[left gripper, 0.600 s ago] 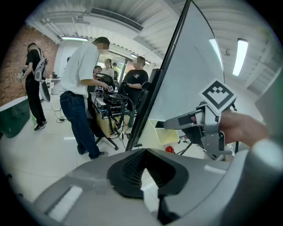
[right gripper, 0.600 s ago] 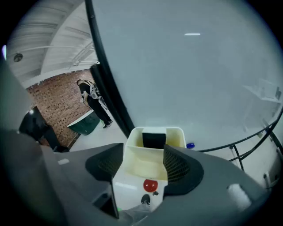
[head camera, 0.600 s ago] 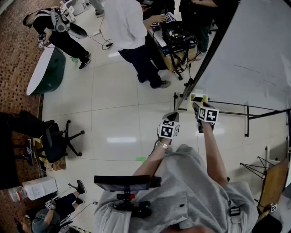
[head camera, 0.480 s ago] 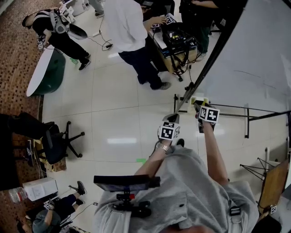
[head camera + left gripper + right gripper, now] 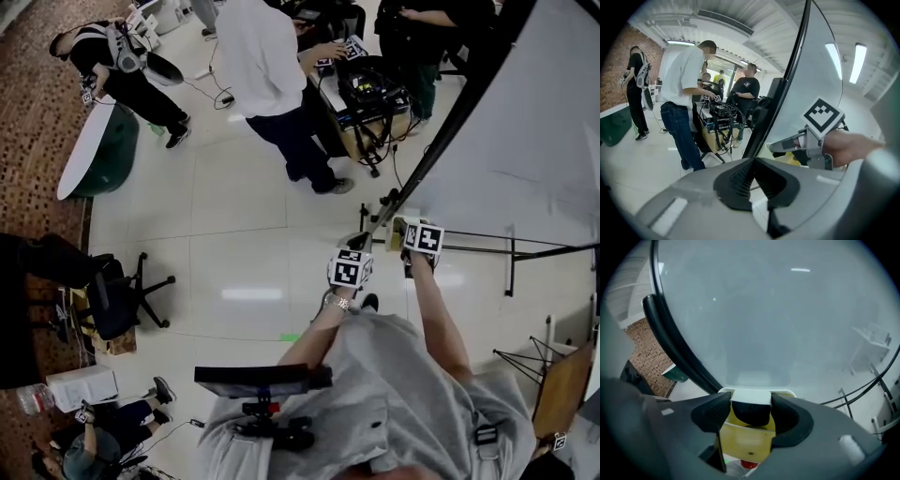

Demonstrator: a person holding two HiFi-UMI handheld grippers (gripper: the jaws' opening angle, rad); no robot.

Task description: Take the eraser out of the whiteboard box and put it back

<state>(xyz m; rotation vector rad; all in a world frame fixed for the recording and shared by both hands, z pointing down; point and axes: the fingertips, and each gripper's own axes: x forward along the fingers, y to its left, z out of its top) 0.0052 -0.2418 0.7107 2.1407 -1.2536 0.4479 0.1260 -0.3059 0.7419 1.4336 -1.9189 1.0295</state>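
The right gripper (image 5: 751,401) has its two dark pads set against the sides of the eraser (image 5: 750,414), one on each side with no gap showing, so it is closed on the eraser at a wide spread. The eraser shows a white back on top and dark felt below. It sits in the open mouth of the yellow whiteboard box (image 5: 749,441), above the box's front wall. Whether it rests on the box's floor cannot be made out. A small red thing (image 5: 749,464) peeps out under the box.

The box hangs at the lower edge of the whiteboard (image 5: 787,324), whose black frame (image 5: 670,333) runs up on the left.

In the head view, the right gripper (image 5: 405,232) tilts steeply down at the box (image 5: 403,222). The right forearm (image 5: 436,323) reaches straight out from the body, and the marker cube lies on top.

The left gripper (image 5: 360,244) is just beside the right one, on its left and a little nearer the body. It tips down less sharply toward the foot of the board's frame. A watch (image 5: 335,302) shows on that wrist. In its own view, the left gripper (image 5: 753,161) has its ribbed pads together with nothing between them, and the right gripper (image 5: 787,144) is seen ahead over the box (image 5: 790,158).

Beyond the board stand a person in a white shirt (image 5: 253,47) and a cart hung with cables (image 5: 370,103). An office chair (image 5: 112,291) is well off to the left.
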